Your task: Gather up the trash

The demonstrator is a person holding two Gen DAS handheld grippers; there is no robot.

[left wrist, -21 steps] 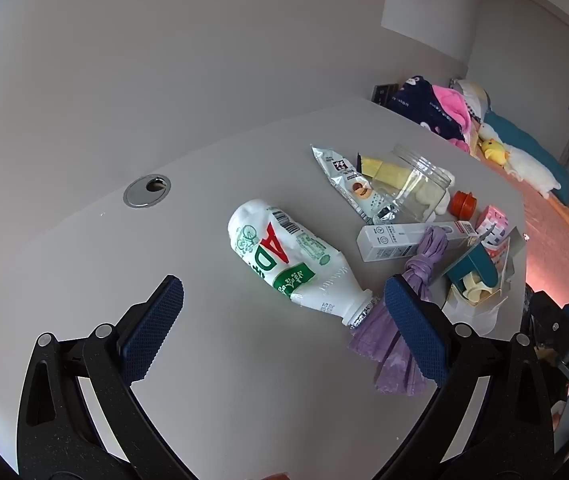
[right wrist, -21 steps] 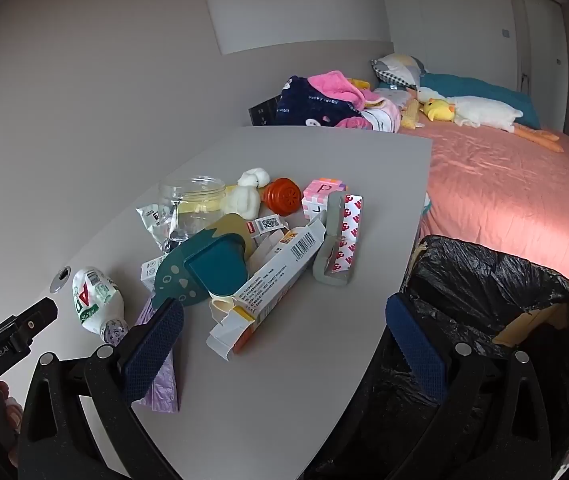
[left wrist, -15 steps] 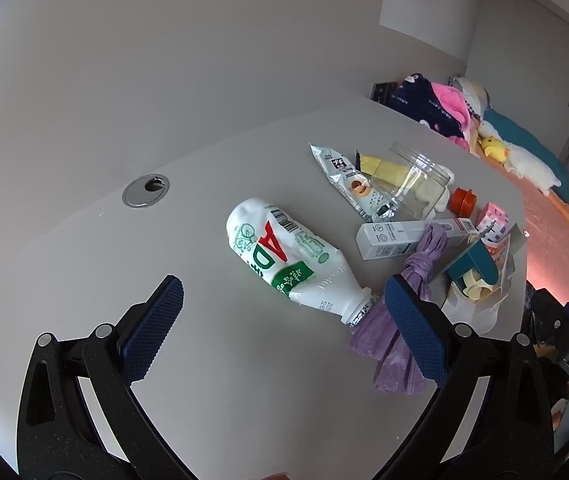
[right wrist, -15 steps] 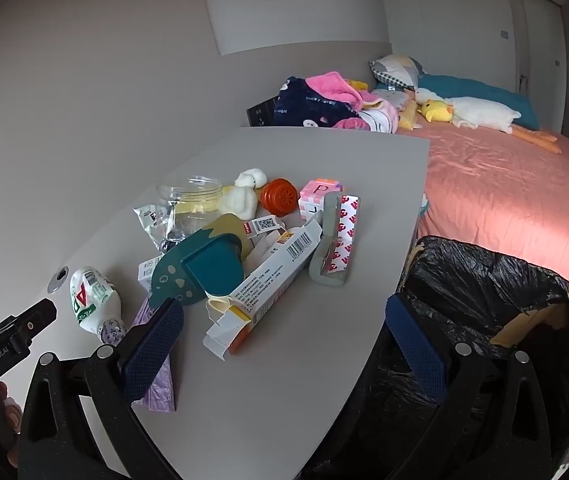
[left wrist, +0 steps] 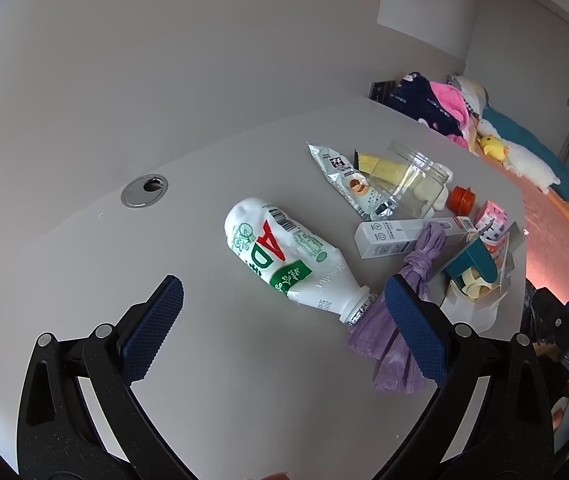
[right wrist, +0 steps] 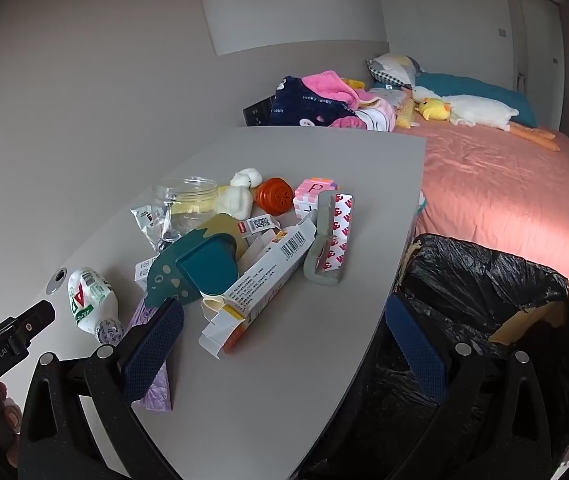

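Note:
A crushed white bottle (left wrist: 284,256) with a red and green label lies on the grey table (left wrist: 224,380), neck toward a purple plastic bag (left wrist: 400,332). My left gripper (left wrist: 280,332) is open and empty, just short of the bottle. My right gripper (right wrist: 280,344) is open and empty over the table's near edge, short of a long white and orange carton (right wrist: 260,284). The bottle (right wrist: 90,300) also shows at the left in the right wrist view. A bin lined with a black bag (right wrist: 484,320) stands to the right of the table.
A heap of litter lies beyond: a foil wrapper (left wrist: 344,180), a clear jar (left wrist: 412,184), a white box (left wrist: 396,236), a teal card piece (right wrist: 192,268), an orange cap (right wrist: 276,196), a pink box (right wrist: 312,196). A cable hole (left wrist: 144,192) sits at the left. A bed (right wrist: 504,184) lies behind.
Both grippers have shifted only slightly; the view of the table has barely drifted. Nothing was taken hold of or let go.

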